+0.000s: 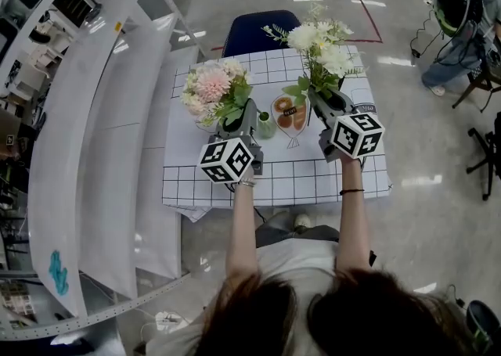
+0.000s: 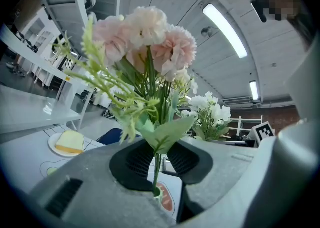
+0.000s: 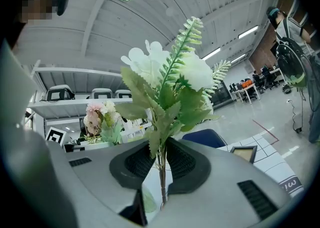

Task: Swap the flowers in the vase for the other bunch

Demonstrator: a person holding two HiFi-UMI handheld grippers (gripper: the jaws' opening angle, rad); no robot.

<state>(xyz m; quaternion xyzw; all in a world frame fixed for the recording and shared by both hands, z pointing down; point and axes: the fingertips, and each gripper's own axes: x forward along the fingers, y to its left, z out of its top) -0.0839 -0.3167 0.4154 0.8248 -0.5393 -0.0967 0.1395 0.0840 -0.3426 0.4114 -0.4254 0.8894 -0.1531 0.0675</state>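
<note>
Your left gripper (image 2: 159,164) is clamping the thin stems of the pink carnation bunch (image 2: 145,36). Their tips are reaching the small green vase (image 2: 157,193), which the jaws are mostly hiding, so I cannot tell if they are inside. Right of the vase, your right gripper (image 3: 161,167) is pinching the white fern-leaved bunch (image 3: 170,71). Beyond the vase, a dark blue chair (image 1: 258,30) is sitting at the edge of the checked tablecloth (image 1: 313,178).

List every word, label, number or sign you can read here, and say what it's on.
No text reads clearly.
Dark tag on the picture card: too small to read.
Print at the tablecloth edge: cut off and blurred.
Two marker cubes: square codes only, no words.
</note>
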